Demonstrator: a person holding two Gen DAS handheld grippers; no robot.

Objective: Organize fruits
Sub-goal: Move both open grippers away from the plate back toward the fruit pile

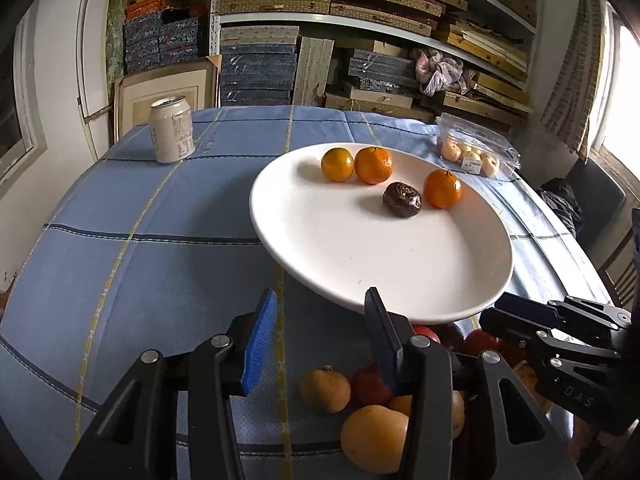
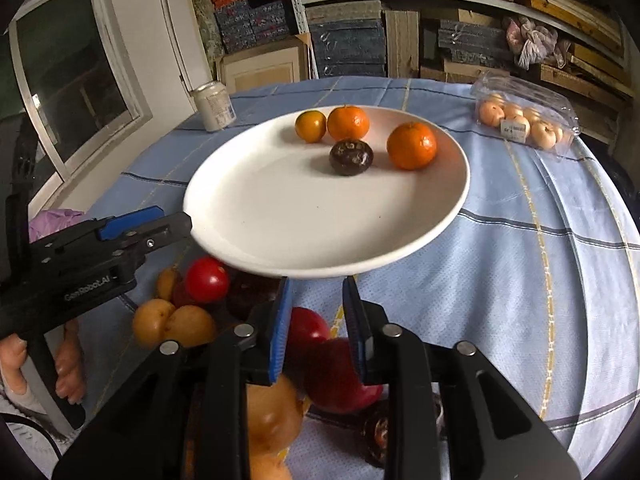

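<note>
A white plate (image 1: 360,248) (image 2: 280,208) on the blue checked cloth holds three oranges (image 1: 374,165) (image 2: 412,146) and a dark wrinkled fruit (image 1: 402,199) (image 2: 351,157). Its near rim overhangs a pile of red and yellow fruit (image 1: 374,444) (image 2: 206,280). My left gripper (image 1: 322,294) (image 2: 176,224) is open with only cloth between its pads. Its right finger overlaps the plate's near rim. My right gripper (image 2: 316,284) (image 1: 490,314) sits just under the near rim above a red apple (image 2: 336,376). Its jaws are nearly together with nothing between them.
A pale drink can (image 1: 172,130) (image 2: 212,106) stands at the far left of the table. A clear pack of pale round fruit (image 1: 472,156) (image 2: 520,124) lies at the far right. Shelves of boxes fill the back wall. A person's hand (image 2: 68,360) grips the left tool.
</note>
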